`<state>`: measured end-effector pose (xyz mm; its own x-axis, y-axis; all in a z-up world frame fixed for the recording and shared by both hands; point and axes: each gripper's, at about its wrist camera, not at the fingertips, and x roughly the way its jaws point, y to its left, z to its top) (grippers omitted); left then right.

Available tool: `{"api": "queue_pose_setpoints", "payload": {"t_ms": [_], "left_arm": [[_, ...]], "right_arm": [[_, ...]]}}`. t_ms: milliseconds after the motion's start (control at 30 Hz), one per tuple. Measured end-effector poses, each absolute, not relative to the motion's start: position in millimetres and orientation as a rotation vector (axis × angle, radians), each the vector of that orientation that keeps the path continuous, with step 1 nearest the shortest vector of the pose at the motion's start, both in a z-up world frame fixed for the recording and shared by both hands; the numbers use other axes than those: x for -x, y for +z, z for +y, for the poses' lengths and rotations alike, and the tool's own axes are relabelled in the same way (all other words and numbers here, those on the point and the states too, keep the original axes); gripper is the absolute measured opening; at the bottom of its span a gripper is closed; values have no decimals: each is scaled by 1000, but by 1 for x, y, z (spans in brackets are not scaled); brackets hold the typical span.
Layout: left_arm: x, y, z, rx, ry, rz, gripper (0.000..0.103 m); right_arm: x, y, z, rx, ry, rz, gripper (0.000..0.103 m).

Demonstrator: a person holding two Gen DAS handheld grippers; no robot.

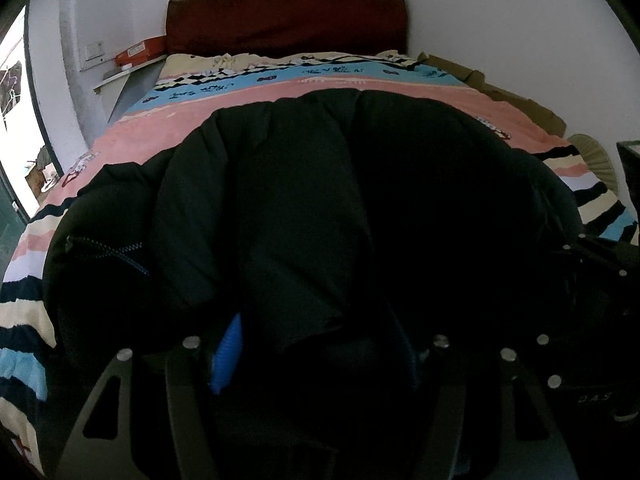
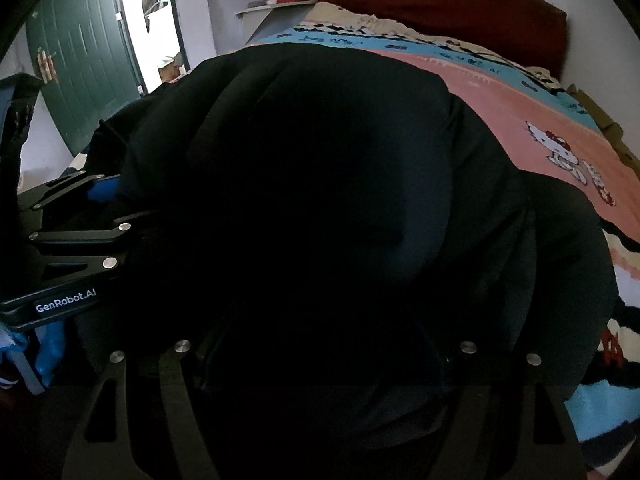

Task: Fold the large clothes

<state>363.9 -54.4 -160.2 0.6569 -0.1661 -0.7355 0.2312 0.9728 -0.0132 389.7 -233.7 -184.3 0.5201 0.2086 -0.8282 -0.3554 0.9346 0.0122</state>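
Fabric of bulky black padded jacket (image 1: 320, 208) bunched between fingers of left gripper (image 1: 320, 360); grip or release not discernible. Same for right gripper (image 2: 320, 360), fingers buried in dark folds. Jacket spread across pink-and-blue striped cartoon blanket (image 1: 248, 96), long axis toward dark red headboard (image 1: 286, 16). Orange shoebox (image 1: 140, 50) on bedside shelf, contents unseen.

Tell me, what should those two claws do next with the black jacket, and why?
Probably lower the black jacket onto the striped bedspread and smooth it. The dark fabric bunches thickly between both grippers' fingers, so whether they grip it cannot be told, and it hides the bed beneath.
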Motion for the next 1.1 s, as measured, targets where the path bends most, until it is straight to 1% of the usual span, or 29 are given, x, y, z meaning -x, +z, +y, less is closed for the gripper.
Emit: {"api": "queue_pose_setpoints", "payload": {"t_ms": [467,733,833,933,1100], "left_arm": [[-363,-165,-56,-97,-210,818,63],[-365,-164,-60,-122,-200,846,64],[-356,-145,-57,-121,-210,862,64],[-324,-114,-45,-109,-230,814,64],[-270,-79,-12,-98,-216,777,64]], "right_arm": [[-389,-189,-232,169,329,970,77],[-391,-191,-225,201,297,996,77],[-388,-177,-221,221,261,1055,77],[-364,-151,-223,207,261,1025,78],[-311,-119,-237,193,243,991,80]]}}
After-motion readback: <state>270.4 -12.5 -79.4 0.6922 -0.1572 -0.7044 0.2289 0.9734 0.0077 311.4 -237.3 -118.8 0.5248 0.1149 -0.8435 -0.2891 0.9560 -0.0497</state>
